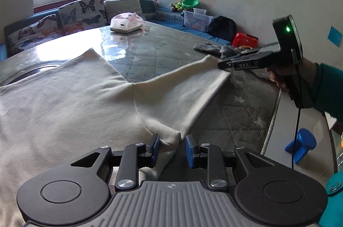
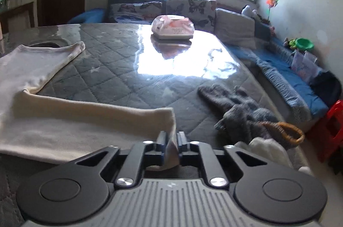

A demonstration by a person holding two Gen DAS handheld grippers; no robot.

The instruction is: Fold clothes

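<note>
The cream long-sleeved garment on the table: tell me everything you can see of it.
The cream long-sleeved garment is soft, matte knit, lying mostly flat on the glossy quilted-pattern table. One sleeve stretches out sideways; its cuff end is pinched in the right gripper, with cloth bunched between the fingers. The left gripper, fingers apart, straddles a raised fold near the underarm seam. The other sleeve lies farther off, by a dark round opening in the tabletop. It is unfolded.
</note>
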